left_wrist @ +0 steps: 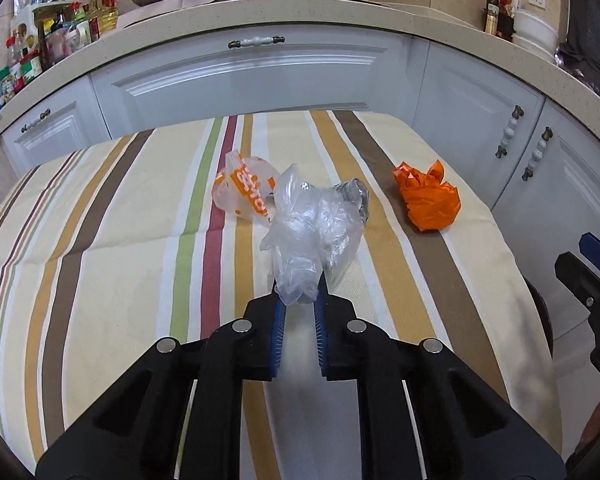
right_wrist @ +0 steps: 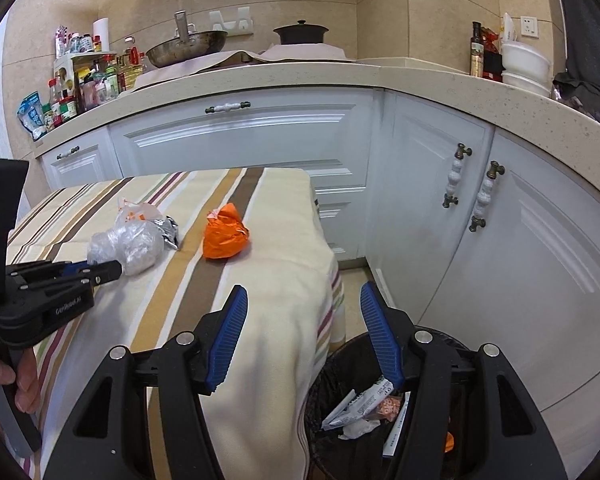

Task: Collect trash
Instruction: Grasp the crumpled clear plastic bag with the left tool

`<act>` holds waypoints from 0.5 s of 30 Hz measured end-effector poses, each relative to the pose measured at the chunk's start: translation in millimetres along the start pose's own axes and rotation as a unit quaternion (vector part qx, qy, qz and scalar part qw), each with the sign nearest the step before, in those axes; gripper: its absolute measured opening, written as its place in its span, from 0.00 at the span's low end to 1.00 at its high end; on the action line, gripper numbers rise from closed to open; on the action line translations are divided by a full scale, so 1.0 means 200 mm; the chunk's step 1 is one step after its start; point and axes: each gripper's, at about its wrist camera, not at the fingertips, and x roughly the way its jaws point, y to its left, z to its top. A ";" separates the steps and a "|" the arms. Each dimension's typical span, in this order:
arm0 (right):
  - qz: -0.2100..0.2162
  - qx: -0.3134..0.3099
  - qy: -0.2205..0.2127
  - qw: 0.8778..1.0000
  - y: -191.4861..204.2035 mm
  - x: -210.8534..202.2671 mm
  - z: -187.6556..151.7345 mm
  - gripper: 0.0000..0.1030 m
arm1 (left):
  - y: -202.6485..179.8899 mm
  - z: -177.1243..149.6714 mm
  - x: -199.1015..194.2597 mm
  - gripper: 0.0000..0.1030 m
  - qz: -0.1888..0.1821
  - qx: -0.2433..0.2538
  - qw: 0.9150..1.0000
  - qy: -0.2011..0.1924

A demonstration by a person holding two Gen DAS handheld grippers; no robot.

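Observation:
My left gripper (left_wrist: 299, 295) is shut on a crumpled clear plastic bag (left_wrist: 312, 228), which rests on the striped tablecloth (left_wrist: 100, 272); it also shows in the right wrist view (right_wrist: 128, 246). Behind it lie a white bag with orange print (left_wrist: 244, 190) and a silver wrapper (right_wrist: 170, 230). A crumpled orange bag (left_wrist: 428, 198) lies to the right, also in the right wrist view (right_wrist: 224, 236). My right gripper (right_wrist: 302, 294) is open and empty, above the table's right edge and a black-lined trash bin (right_wrist: 340, 360) holding several scraps.
White cabinets (right_wrist: 520, 240) with knob handles stand behind and to the right of the table. The counter (left_wrist: 300, 12) carries bottles, a pan, a pot and bowls. The bin stands on the floor between table and cabinets.

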 end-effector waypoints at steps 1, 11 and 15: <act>0.002 -0.002 0.000 1.000 0.01 0.00 0.00 0.56 | 0.01 -0.01 -0.01 0.12 -0.002 -0.002 1.000 0.000; 0.038 -0.031 0.000 0.999 0.19 0.06 0.06 0.56 | 0.23 -0.06 -0.18 0.12 0.014 -0.031 0.999 -0.015; 0.056 -0.047 -0.004 0.997 0.28 0.09 0.10 0.56 | 0.35 -0.07 -0.21 0.12 0.036 -0.050 0.998 -0.020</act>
